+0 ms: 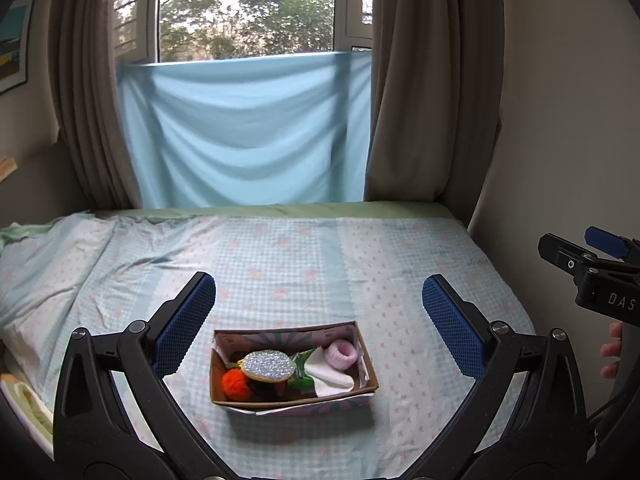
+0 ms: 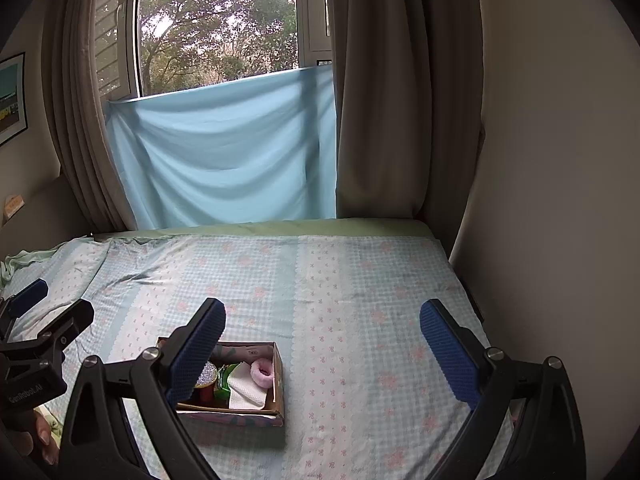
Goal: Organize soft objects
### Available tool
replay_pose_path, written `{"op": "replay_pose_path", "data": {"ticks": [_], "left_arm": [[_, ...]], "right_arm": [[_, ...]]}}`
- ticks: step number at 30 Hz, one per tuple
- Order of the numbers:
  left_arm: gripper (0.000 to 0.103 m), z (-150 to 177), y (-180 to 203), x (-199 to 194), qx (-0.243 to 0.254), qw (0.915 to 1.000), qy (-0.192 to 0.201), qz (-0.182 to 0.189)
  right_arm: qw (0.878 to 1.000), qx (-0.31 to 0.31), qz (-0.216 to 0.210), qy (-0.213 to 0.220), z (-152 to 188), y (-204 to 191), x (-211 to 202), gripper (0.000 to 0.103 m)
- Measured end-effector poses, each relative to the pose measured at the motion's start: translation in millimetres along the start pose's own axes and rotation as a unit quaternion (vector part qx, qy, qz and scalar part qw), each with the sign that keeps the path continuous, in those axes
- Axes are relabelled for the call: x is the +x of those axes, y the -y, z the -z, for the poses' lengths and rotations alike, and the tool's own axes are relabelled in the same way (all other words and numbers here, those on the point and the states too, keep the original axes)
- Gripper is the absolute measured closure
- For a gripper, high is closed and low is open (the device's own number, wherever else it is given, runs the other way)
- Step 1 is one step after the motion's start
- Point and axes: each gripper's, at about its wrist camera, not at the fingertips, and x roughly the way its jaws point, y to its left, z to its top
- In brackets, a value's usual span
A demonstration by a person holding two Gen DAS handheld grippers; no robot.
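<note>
I see the cardboard box point(image 1: 362, 364) sitting on the bed point(image 1: 280, 264) toward its near edge, holding an orange pompom point(image 1: 235, 384), a glittery silver pouch point(image 1: 269, 365), a white cloth point(image 1: 330, 376) and a pink fuzzy ring point(image 1: 341, 354). My left gripper point(image 1: 319, 320) hovers above it, fingers spread wide and empty. My right gripper point(image 2: 322, 344) is likewise wide open, holding nothing.

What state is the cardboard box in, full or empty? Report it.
Nearly full. The cardboard box holds an orange pompom, a glittery pouch, a white cloth and a pink scrunchie.

left gripper point(image 1: 318, 316) jaws wide, right gripper point(image 2: 322, 340) likewise
</note>
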Motion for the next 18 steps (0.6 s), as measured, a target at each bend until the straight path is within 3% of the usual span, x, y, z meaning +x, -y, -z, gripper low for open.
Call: {"op": "replay_pose_path", "data": {"ticks": [11,18], "left_arm": [[0.000,1,1,6,0.010,0.9999,-0.001,-0.010],[0.000,1,-14,17,-0.015,0.9998,-0.011,-0.011]], "right_arm": [[1.000,-0.004,-0.001,-0.005,0,-6,7,0.006],[1.000,0.000,-0.004,-0.017,-2,-11,23,0.006]]}}
